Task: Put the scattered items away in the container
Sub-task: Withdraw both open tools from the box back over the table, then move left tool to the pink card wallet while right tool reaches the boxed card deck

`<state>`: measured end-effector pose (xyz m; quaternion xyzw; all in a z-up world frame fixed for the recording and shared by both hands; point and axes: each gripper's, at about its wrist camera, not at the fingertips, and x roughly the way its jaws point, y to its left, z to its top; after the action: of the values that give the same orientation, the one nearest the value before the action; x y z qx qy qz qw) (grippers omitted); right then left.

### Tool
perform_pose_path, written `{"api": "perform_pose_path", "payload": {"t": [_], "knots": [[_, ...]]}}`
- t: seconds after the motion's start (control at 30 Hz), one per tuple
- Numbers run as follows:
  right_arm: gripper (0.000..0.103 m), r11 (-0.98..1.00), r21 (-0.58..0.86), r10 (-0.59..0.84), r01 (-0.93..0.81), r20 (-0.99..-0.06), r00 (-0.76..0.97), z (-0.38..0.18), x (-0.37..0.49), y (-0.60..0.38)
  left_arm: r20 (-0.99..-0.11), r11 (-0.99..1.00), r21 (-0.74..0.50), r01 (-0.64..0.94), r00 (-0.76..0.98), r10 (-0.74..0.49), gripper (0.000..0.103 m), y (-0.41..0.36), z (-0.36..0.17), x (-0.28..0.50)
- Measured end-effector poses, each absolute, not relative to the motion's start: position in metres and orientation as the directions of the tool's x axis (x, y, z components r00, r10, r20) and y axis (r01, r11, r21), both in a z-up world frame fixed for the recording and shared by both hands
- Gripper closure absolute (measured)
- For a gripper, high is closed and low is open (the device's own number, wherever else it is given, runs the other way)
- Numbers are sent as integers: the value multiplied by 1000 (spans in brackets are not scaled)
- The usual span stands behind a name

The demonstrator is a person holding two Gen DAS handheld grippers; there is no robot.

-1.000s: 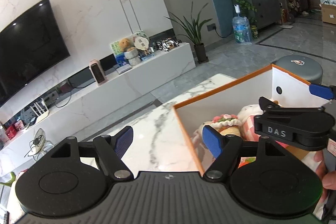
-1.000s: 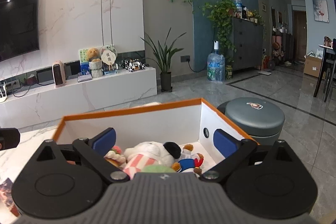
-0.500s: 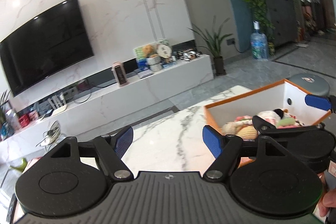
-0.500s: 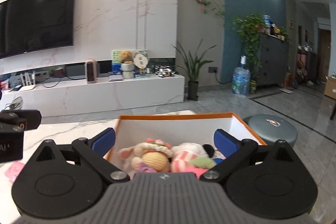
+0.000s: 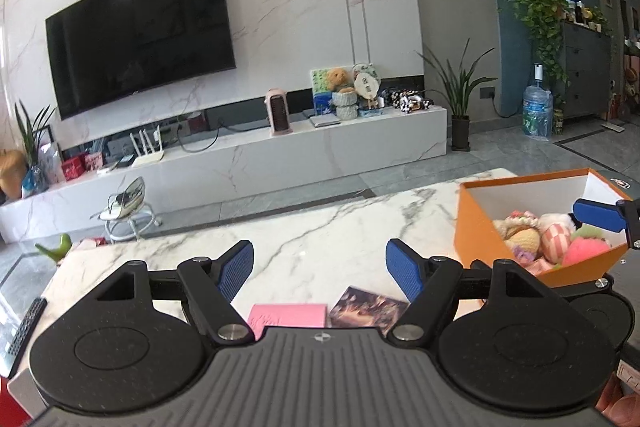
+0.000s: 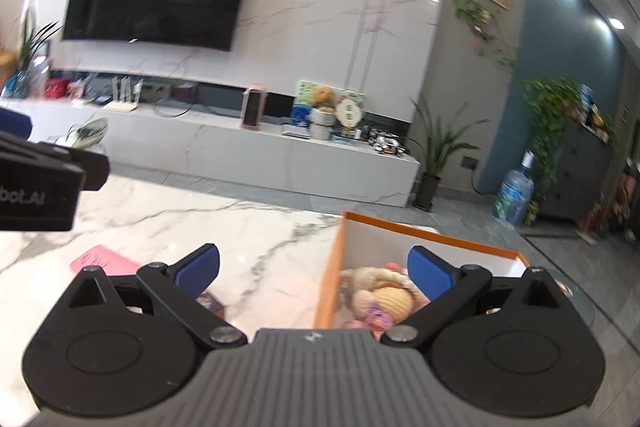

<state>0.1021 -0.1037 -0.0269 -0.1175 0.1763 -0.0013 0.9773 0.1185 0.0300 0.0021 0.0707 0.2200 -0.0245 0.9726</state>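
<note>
Both tongs spread wide and empty: left tongs (image 5: 320,267) above pink note (image 5: 287,315) and picture card (image 5: 368,311) lying on marble bench (image 5: 320,227) left of orange box (image 5: 476,231), right tongs (image 6: 314,269) straddling box's left wall, plush toys (image 6: 384,297) inside.

- My left gripper (image 5: 320,269) has matte black linkage arms, each ending in a ribbed blue pad (image 5: 236,269).
- Round silver screws (image 5: 230,331) pin the linkages where they meet the body.
- Two black speckled discs (image 5: 114,349) flank a grey ribbed centre plate (image 5: 320,371) carrying a small emblem.
- My right gripper (image 6: 314,269) has the same build: blue pads (image 6: 430,275), black arms, silver pivots, grey grooved plate (image 6: 312,375).
- White lettering reading "bot.ai" marks the black housing (image 6: 36,197) at the right wrist view's left edge.
- A bit of skin (image 5: 618,405) shows at the left view's lower right corner.
</note>
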Motion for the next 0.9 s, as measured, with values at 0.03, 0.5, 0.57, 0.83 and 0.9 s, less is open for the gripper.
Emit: {"api": "perform_pose_path", "payload": {"t": [0.03, 0.5, 0.57, 0.83, 0.9], "knots": [[2, 969, -243, -38, -51, -349, 936, -28, 102, -98, -438, 990, 119, 78, 899, -18, 17, 35, 0, 119], [2, 919, -346, 8, -188, -461, 888, -60, 118, -43, -533, 997, 50, 55, 846, -20, 17, 93, -35, 136], [2, 917, -347, 6, -196, -480, 877, -65, 126, -40, -548, 998, 43, 54, 836, -22, 17, 99, -42, 142], [2, 908, -356, -7, -220, -540, 842, -90, 159, -31, -610, 998, 22, 54, 792, -29, 17, 111, -71, 170], [2, 912, -346, -10, -221, -557, 830, -96, 169, -32, -626, 998, 24, 56, 780, -29, 17, 110, -79, 176]]}}
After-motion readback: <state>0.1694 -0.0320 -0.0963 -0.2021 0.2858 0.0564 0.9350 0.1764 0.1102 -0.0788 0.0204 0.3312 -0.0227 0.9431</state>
